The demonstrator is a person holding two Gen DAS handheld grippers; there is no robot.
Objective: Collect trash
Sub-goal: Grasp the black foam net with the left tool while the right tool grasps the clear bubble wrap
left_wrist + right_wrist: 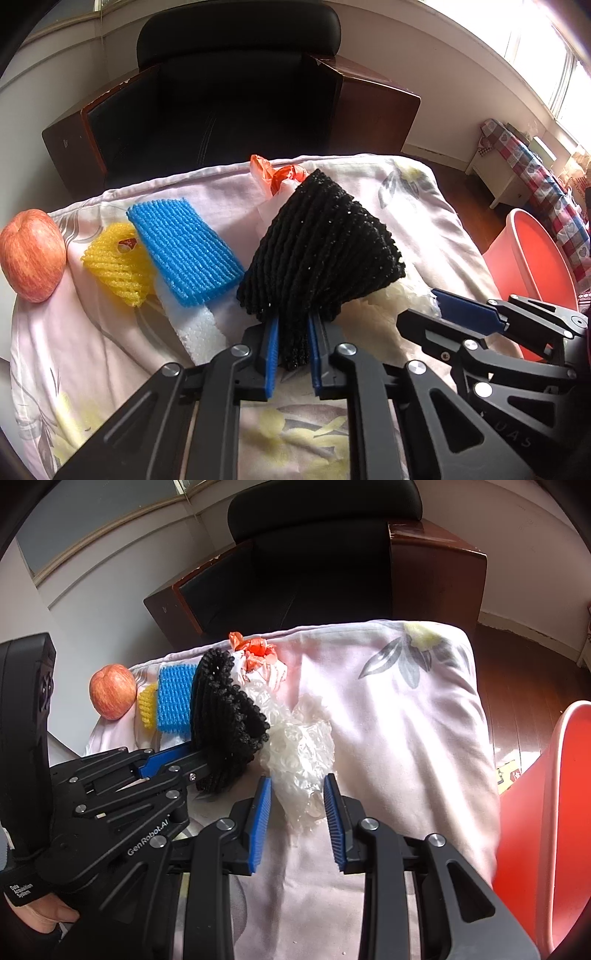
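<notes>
Currently the left gripper (291, 354) is clenched on the black foam fruit net (321, 247), lifting its pinched end off the pink floral cloth-covered table (406, 716), likely to carry it off as trash. The right gripper (297, 812) is released, fingers straddling the clear crumpled bubble wrap (299, 746), probably about to clamp. Red plastic bin (532, 254) sits off the right edge; contents not visible. Blue foam net (184, 247), yellow foam net (118, 266) and red apple (32, 254) lie untouched.
</notes>
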